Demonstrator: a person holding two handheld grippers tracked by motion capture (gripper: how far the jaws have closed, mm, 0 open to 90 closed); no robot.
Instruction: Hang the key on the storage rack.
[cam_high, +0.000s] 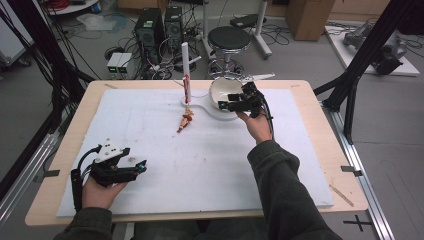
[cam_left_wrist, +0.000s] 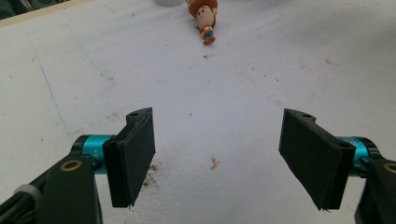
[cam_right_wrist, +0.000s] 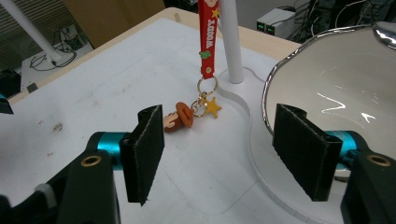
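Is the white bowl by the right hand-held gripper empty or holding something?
Empty as far as visible: the white bowl's glossy inside shows only reflections in the right gripper view; its near bottom is hidden behind the jaw.

Overhead view faces forward; both gripper views share the keychain figure (cam_left_wrist: 206, 18).

The white board (cam_high: 150, 150) lies bare across its left and middle, so a gripper could pass freely there. The obstacles cluster at the far middle: an upright white post (cam_high: 185, 65) on a flat white base (cam_high: 210, 111), a red strap (cam_right_wrist: 207, 37) hanging down beside the post, and a small figure (cam_high: 186, 121) lying on the board at the strap's lower end. Just right of the post sits a white bowl (cam_right_wrist: 327, 84) with a silver rim. The right gripper (cam_right_wrist: 219, 154), jaws wide apart, is at the bowl's near edge, the figure just beyond its left jaw. The left gripper (cam_left_wrist: 217, 154), also spread wide, has bare board between its jaws and ahead, with the figure well apart
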